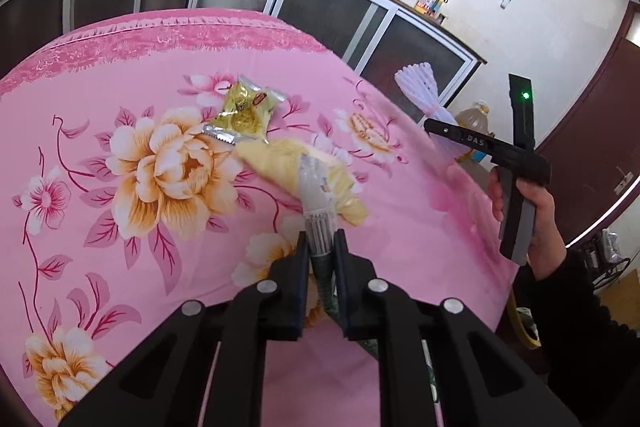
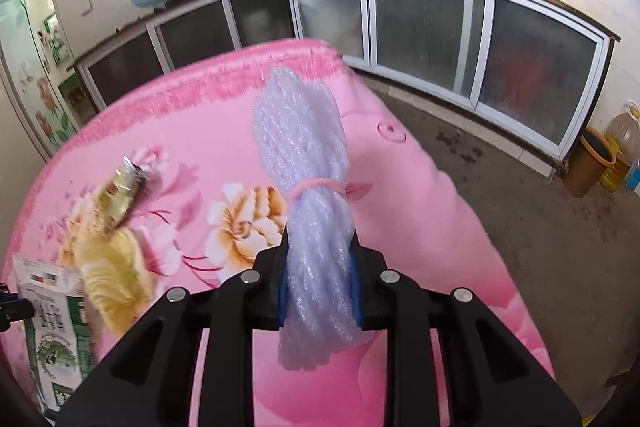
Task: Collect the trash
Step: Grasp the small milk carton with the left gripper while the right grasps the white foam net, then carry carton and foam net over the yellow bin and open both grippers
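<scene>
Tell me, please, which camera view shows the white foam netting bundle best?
The right wrist view: the foam netting bundle fills the centre, clamped in the right gripper. The left wrist view catches only its fanned end, far right.

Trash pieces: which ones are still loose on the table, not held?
The yellow snack packet and the crumpled yellow wrapper lie loose on the cloth. The green-white bag and foam net are clamped in jaws.

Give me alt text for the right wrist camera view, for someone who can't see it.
The right gripper is shut on a bundle of white foam netting tied with a pink band, above a pink floral tablecloth. A yellow snack wrapper and a green-and-white package are at left.
</scene>
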Demonstrator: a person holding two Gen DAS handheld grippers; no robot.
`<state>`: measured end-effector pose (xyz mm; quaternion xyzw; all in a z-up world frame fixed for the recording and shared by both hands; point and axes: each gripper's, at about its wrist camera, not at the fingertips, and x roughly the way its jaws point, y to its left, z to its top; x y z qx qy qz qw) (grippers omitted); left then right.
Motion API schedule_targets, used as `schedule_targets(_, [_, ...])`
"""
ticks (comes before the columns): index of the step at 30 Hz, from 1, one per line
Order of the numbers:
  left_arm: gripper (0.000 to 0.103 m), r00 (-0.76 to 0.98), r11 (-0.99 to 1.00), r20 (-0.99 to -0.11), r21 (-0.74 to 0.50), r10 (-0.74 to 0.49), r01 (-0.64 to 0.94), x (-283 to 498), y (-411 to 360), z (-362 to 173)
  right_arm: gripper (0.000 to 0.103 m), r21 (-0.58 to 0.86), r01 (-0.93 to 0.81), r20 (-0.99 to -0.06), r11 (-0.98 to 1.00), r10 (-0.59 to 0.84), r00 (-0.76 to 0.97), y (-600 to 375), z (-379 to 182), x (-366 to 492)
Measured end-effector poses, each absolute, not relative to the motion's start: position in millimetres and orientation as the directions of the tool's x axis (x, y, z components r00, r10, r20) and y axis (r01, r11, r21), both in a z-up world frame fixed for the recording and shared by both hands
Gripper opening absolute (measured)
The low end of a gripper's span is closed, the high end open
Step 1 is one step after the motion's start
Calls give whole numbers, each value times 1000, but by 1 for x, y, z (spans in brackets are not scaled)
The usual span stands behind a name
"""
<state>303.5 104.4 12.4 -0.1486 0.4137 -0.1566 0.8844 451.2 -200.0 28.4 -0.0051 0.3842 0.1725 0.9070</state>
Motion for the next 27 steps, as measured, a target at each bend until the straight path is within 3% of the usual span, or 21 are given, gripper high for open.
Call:
schedule_targets(18, [8,705,905,-578,-350,-412,242,235,93,82,22,135,-306,-593,942,325,737,-260,111,333])
schedule_targets(27, [8,681,864,-534,-352,-502,360,218,43,102,22,129,-214,-568,968,250,784,-326,122,253])
